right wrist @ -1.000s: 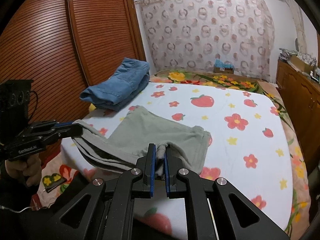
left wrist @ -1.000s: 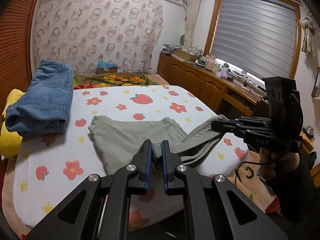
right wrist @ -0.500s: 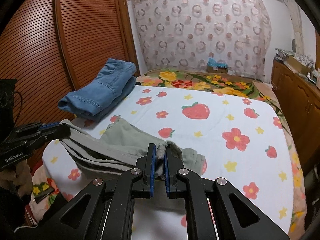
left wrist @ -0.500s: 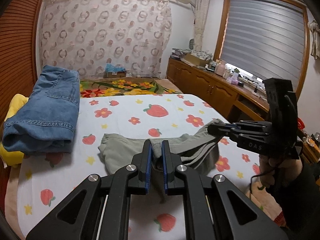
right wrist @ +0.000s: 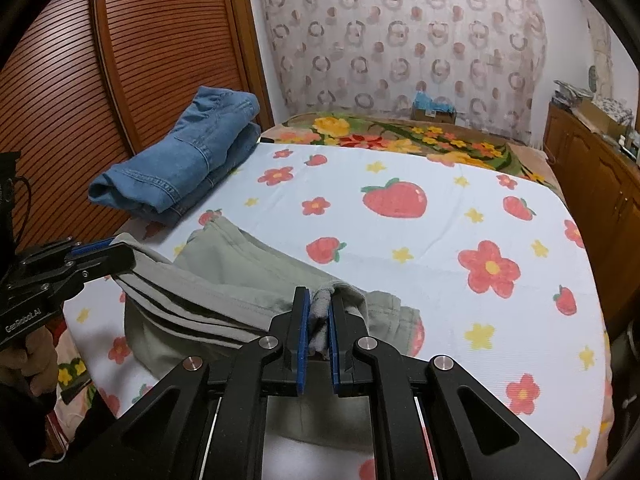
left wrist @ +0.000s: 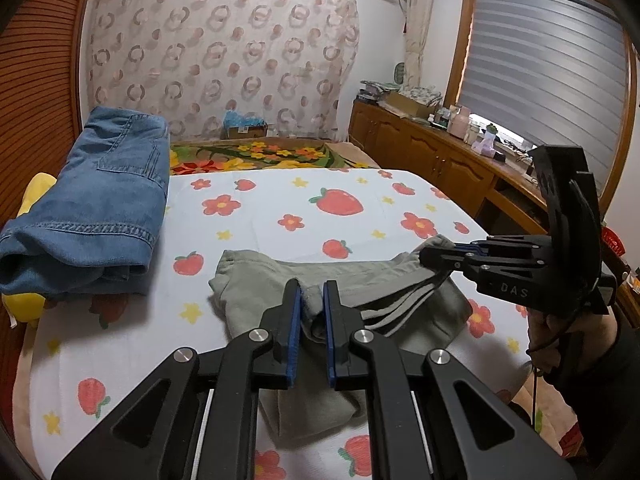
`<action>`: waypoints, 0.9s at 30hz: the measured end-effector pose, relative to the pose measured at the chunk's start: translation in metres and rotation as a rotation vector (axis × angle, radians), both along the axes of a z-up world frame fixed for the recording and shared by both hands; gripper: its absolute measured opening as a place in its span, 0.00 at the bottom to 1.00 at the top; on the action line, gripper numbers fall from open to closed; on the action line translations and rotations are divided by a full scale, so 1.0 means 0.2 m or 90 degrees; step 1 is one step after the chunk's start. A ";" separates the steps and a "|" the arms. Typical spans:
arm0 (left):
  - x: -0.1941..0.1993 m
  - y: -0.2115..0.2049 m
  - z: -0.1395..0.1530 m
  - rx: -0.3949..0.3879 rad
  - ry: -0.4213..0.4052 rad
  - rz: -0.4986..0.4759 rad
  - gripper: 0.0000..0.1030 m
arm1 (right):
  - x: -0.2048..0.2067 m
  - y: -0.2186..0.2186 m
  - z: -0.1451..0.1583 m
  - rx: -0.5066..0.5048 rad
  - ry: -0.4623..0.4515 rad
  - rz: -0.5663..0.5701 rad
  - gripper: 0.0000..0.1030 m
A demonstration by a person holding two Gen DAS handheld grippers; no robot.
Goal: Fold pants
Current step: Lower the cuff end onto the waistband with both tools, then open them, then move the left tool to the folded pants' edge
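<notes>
Grey-green pants [left wrist: 360, 276] with dark side stripes lie partly folded on the strawberry-print bed sheet [left wrist: 280, 208]. My left gripper [left wrist: 311, 300] is shut on one end of the pants edge and holds it above the lower layer. My right gripper [right wrist: 318, 312] is shut on the other end of that edge. The pants [right wrist: 224, 280] stretch between the two grippers. The right gripper also shows in the left wrist view [left wrist: 436, 254], and the left gripper shows in the right wrist view [right wrist: 112, 254].
Folded blue jeans [left wrist: 92, 208] lie on the bed's left side over a yellow item [left wrist: 24, 300]. A wooden slatted wardrobe [right wrist: 120, 80] stands left of the bed. A wooden cabinet [left wrist: 440, 164] with clutter runs under the window at right. A floral blanket [right wrist: 400, 136] lies at the far end.
Both grippers have carried the held pants edge forward over the bed, away from the near edge. The upper layer now lies further over the lower one.
</notes>
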State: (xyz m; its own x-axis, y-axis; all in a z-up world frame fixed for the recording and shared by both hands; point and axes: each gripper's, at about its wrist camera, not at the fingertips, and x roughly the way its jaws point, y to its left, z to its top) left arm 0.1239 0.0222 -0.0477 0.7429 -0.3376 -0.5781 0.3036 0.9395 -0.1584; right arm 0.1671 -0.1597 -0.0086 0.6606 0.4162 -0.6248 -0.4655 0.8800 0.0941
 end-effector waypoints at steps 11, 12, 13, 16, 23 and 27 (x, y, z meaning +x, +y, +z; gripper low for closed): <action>-0.03 0.02 -0.02 -0.001 -0.001 -0.002 0.62 | -0.05 -0.05 0.01 -0.020 -0.030 -0.023 0.36; -0.04 0.02 -0.02 -0.002 0.002 -0.003 0.72 | -0.06 -0.07 0.01 -0.021 -0.029 -0.024 0.37; -0.04 0.02 -0.04 -0.003 0.006 -0.002 0.76 | -0.07 -0.08 -0.01 -0.023 -0.026 -0.025 0.37; -0.04 0.03 -0.09 0.004 0.023 0.003 0.76 | -0.09 -0.12 -0.05 -0.028 -0.006 -0.019 0.39; 0.00 0.05 -0.22 0.032 0.077 0.022 0.76 | -0.12 -0.15 -0.17 -0.055 0.043 -0.004 0.40; 0.01 0.06 -0.26 0.045 0.093 0.026 0.76 | -0.10 -0.15 -0.22 -0.065 0.059 -0.005 0.41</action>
